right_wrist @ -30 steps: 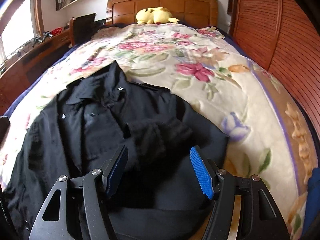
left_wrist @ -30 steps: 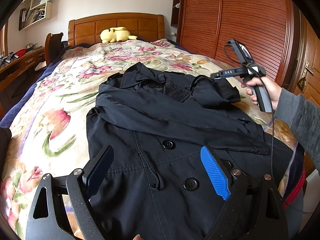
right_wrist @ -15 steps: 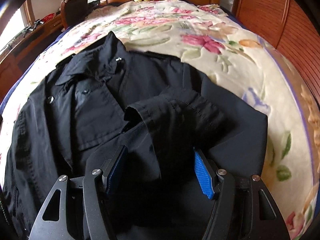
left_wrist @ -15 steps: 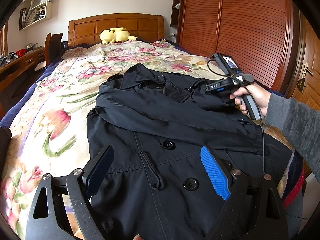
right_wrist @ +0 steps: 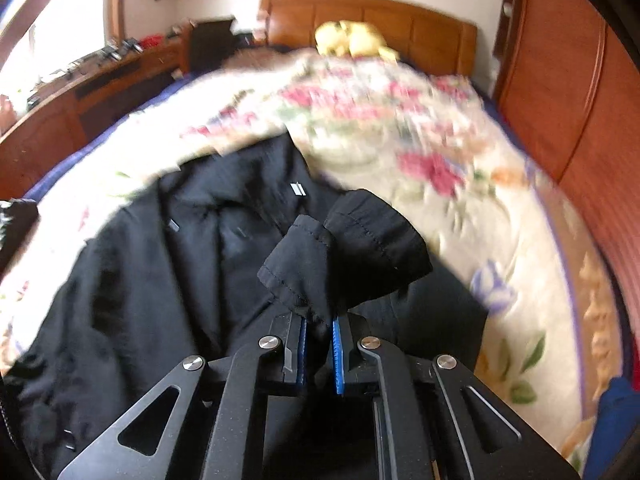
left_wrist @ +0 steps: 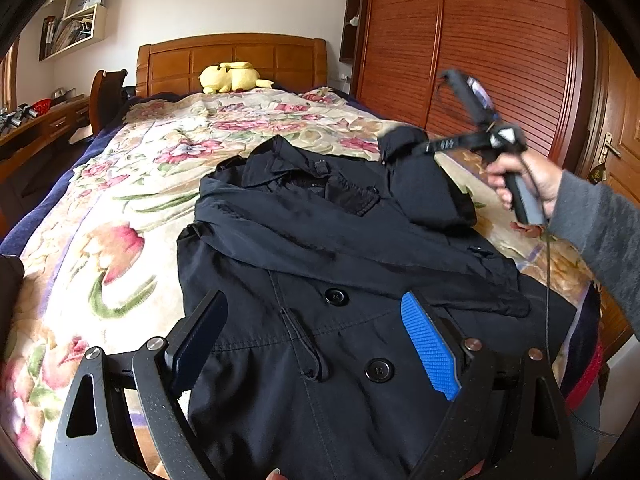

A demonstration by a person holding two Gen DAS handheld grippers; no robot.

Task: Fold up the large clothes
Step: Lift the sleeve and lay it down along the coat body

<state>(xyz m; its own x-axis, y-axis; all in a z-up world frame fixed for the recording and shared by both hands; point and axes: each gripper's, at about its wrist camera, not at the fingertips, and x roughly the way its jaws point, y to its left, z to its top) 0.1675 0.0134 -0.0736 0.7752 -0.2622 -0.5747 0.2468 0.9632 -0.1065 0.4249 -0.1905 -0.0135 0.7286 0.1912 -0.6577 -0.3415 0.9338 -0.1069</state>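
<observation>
Lying front-up on the floral bedspread (left_wrist: 132, 216) of the bed, the black coat (left_wrist: 320, 280) is spread with its collar towards the wooden headboard (left_wrist: 232, 60) and its hem nearest the left wrist camera. One sleeve is folded diagonally across the chest. The other sleeve's cuff (right_wrist: 348, 256) is lifted clear of the coat body — it is pinched by the right gripper (right_wrist: 318, 354), whose fingers (right_wrist: 338, 356) are closing at this moment with the dark fabric squeezed between the blue pads, only a narrow gap being left. In the left wrist view that same gripper (left_wrist: 404, 148) is seen blurred, raised above the coat's far shoulder, held by a hand (left_wrist: 524, 176) in a grey sleeve (left_wrist: 600, 236), with the cuff bunched at its tip and the sleeve hanging down to the coat.

The left gripper (left_wrist: 320, 344) is held over the lower front of the coat, its fingers (left_wrist: 430, 350) spread wide with nothing gripped; two buttons (left_wrist: 336, 297) and the front placket are seen between and beyond them. Whether the finger tips touch the cloth cannot be told.

A yellow plush toy (left_wrist: 232, 78) is set against the headboard. A slatted wooden wardrobe (left_wrist: 480, 48) stands along the right of the bed — a desk (left_wrist: 44, 120) and a chair (left_wrist: 108, 96) are seen at the left.
</observation>
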